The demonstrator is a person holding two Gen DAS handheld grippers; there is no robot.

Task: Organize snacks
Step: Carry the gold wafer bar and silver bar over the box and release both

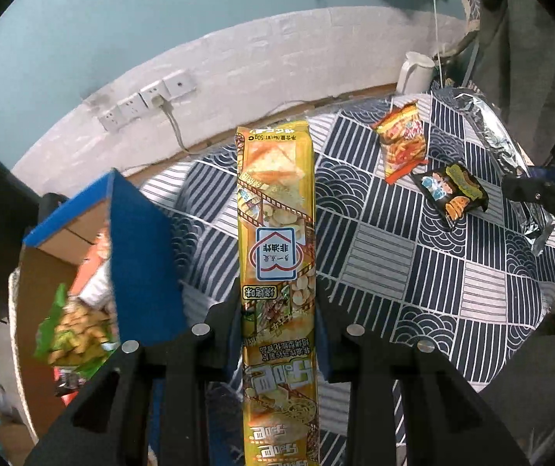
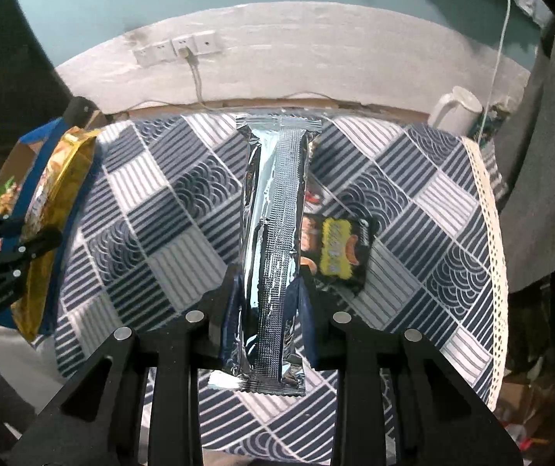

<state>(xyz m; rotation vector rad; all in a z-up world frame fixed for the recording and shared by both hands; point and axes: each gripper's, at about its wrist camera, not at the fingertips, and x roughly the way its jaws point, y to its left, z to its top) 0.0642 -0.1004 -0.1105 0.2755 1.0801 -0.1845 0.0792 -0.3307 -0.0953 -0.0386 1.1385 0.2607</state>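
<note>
Left gripper (image 1: 277, 310): clamped on yellow packet (image 1: 276, 209), box (image 1: 143, 256) at nine o'clock.
Right gripper (image 2: 267, 295): clamped on silver packet (image 2: 273, 233).
Risk: slick wrappers may slip; packet could snag box rim.

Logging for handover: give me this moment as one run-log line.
left gripper: shut on yellow snack pack | right gripper: shut on silver snack pack | blue box: beside left | black packet: on cloth

Both wrist cameras looked forward along their fingers, close above the patterned tablecloth (image 1: 413, 240) (image 2: 169, 209), facing the wall sockets (image 1: 149, 101) (image 2: 178, 48); both views shared the black snack packet (image 1: 452, 194) (image 2: 339, 252).
</note>
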